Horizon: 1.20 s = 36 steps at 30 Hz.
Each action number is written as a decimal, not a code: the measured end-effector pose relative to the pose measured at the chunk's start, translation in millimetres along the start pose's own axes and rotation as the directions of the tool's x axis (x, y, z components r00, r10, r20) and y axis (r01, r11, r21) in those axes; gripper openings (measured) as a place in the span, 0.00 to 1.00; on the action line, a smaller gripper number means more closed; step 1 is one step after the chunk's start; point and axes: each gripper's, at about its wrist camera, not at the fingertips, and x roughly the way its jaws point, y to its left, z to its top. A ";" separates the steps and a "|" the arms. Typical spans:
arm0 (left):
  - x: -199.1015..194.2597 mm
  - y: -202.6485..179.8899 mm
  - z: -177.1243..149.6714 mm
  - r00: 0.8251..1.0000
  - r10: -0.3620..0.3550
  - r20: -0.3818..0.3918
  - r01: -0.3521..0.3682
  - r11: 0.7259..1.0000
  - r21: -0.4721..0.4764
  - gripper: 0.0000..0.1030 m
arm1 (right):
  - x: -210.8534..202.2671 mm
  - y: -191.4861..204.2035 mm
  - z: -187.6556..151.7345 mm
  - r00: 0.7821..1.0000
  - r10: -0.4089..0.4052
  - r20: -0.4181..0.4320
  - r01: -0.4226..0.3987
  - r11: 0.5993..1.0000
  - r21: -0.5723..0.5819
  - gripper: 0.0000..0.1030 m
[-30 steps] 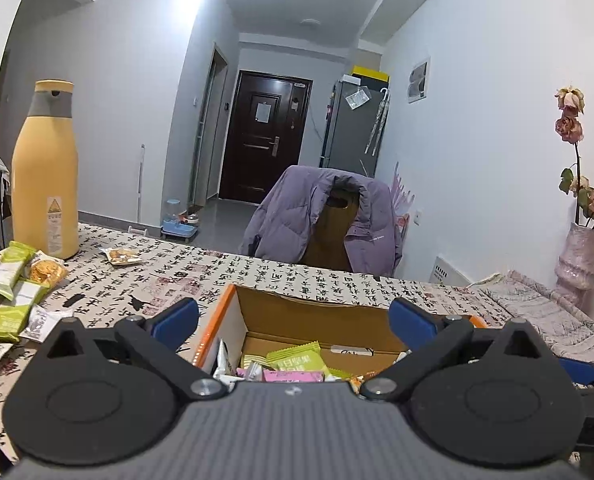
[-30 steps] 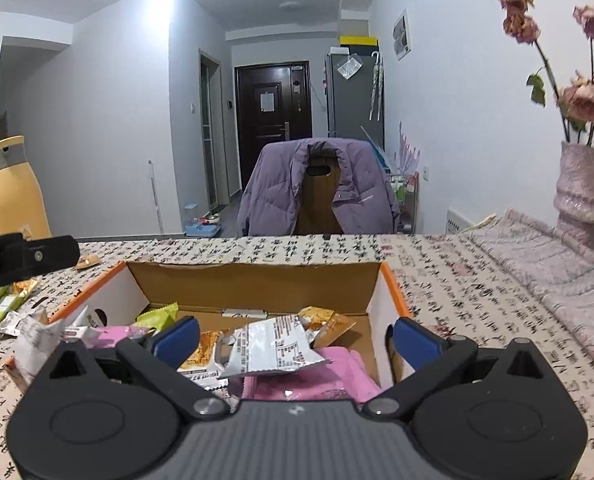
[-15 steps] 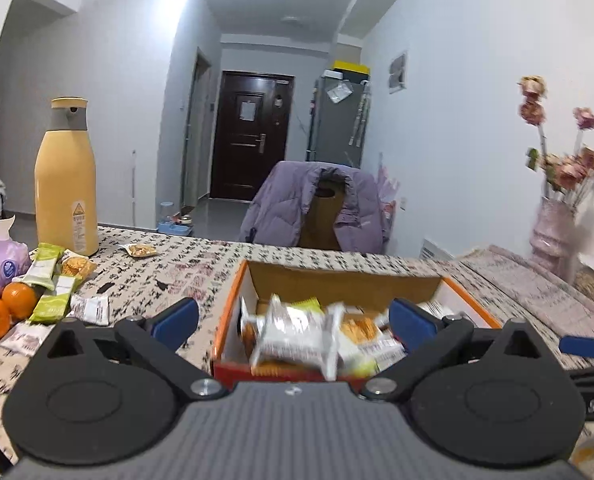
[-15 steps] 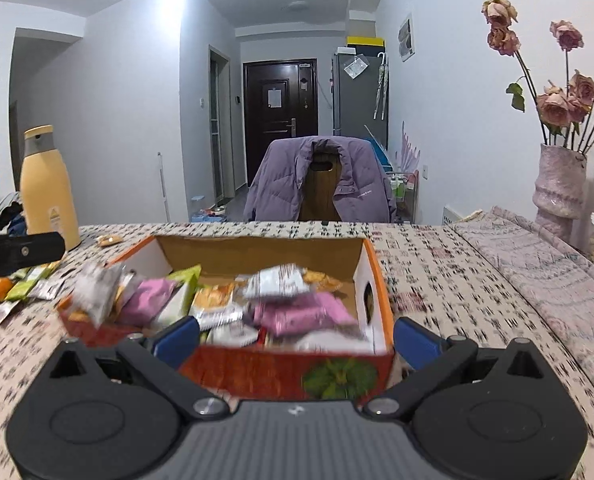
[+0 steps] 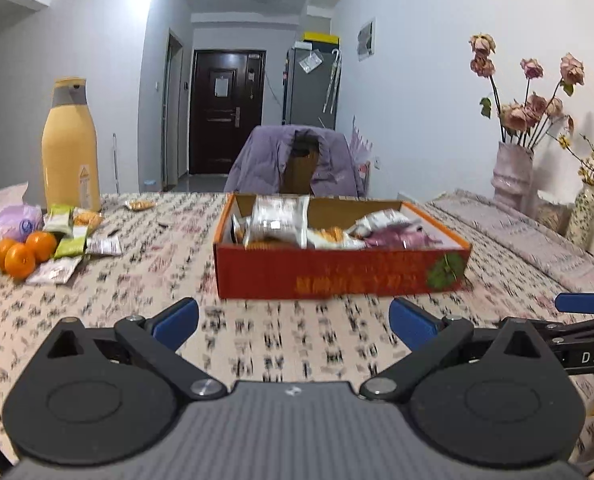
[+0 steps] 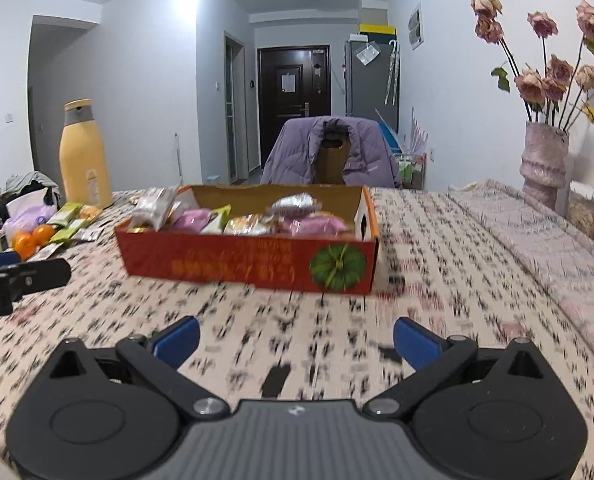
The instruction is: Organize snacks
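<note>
Left wrist view: left tongs [image 5: 293, 314] spread wide, empty, low over the counter [image 5: 145, 292] near its front edge, well short of the snack box [image 5: 337, 272]. Box mid-counter, heaped with packets; one silver packet [image 5: 277, 220] standing tall at the far left corner, likely to topple over the wall if nudged. Loose packets [image 5: 73, 240] toward the left edge, about six, hard to count exactly, pressed against three oranges [image 5: 25, 250]; a careless reach there could roll fruit off the edge. One yellow bottle [image 5: 71, 144] behind them, easy to tip. One more packet [image 5: 139, 205] alone near the far edge.

Right wrist view: right tongs [image 6: 295, 338] likewise spread and empty, near the front edge. One box, one vase [image 6: 545, 164] by the right edge. Blurred cloth suggests quick motion; overshoot risks shoving the box.
</note>
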 end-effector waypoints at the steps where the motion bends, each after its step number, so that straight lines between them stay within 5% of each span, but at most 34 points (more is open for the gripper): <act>1: -1.4 -0.1 -3.3 1.000 -0.004 -0.010 0.004 1.000 -0.002 1.00 | -2.4 0.4 -3.6 1.000 0.002 -0.006 -0.002 1.000 0.002 1.00; 36: -5.5 -6.9 -33.0 0.994 -0.044 -0.103 0.046 0.999 0.017 1.00 | -14.9 -5.4 -28.9 0.999 -0.004 -0.054 0.006 0.999 0.041 1.00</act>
